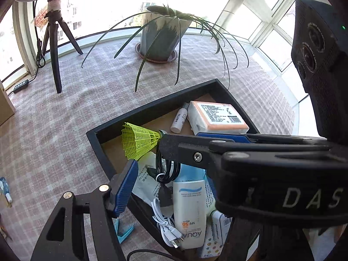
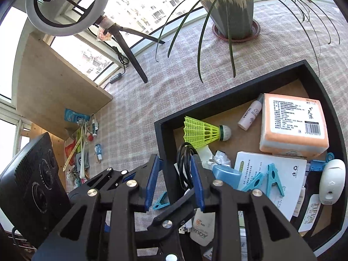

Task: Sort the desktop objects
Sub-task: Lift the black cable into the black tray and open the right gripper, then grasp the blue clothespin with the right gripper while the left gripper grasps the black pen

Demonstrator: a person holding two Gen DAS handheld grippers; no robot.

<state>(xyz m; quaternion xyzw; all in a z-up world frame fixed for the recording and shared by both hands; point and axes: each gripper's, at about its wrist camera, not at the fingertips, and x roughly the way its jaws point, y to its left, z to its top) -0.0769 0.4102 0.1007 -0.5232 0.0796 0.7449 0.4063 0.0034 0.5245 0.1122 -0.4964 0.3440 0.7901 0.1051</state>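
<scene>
Yellow mesh shuttlecock (image 2: 204,133) with white cork lies in the black tray (image 2: 228,93), just beyond both grippers, right gripper (image 2: 175,181) and left gripper (image 1: 169,163), jaws open, empty.

"AQUA", "SPF 50" on sunscreen bottle (image 1: 189,213)

The right gripper (image 2: 175,180) hangs with its blue-padded jaws apart over the near wall of the black rectangular tray (image 2: 162,130). A coiled black cable (image 2: 184,165) sits between them. A yellow plastic shuttlecock (image 2: 201,134) lies just beyond.
</scene>
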